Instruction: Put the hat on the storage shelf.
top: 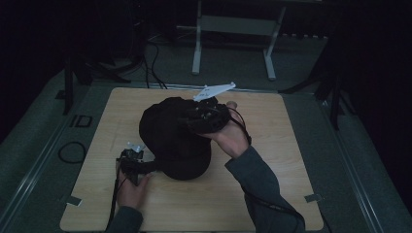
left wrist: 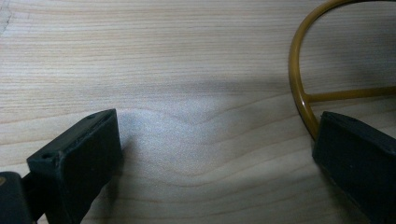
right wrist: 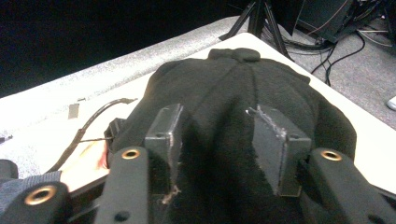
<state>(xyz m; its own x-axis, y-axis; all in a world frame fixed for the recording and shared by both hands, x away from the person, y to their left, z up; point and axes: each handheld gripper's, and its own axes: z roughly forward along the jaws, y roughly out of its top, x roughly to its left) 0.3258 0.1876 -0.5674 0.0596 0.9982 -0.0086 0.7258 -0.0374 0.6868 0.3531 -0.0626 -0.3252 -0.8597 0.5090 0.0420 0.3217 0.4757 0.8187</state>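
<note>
My right gripper [top: 206, 116] sits on the far right side of the black cap [top: 170, 138], which rests near the middle of the wooden table [top: 272, 194]; my right hand [top: 231, 138] grips it from behind, and its grey three-cornered plate [top: 214, 91] points away from me. In the right gripper view the two jaws of my right gripper [right wrist: 219, 149] are pressed into the black fleece-like fabric of the cap [right wrist: 233, 93], with a fold of cloth filling the gap between them; I record this gripper as clamped on the cap; the cap's top button [right wrist: 240, 54] lies beyond the jaws, toward the far table edge.

My left gripper [top: 133, 162] lies low at the near left edge of the cap, my left hand [top: 131, 189] behind it. In the left gripper view my left gripper [left wrist: 215, 154] has its jaws spread wide apart over bare wood grain [left wrist: 163, 56], nothing between them; I record it as released. A thin mustard-yellow curved band [left wrist: 299, 84] with a cross-piece runs beside the jaw at the right of that view; whether it touches that jaw I cannot tell; what it belongs to I cannot tell.

The room beyond the table is dark; cables [top: 153, 63] and a white frame's legs [top: 197, 53] stand on the floor at the far side.
</note>
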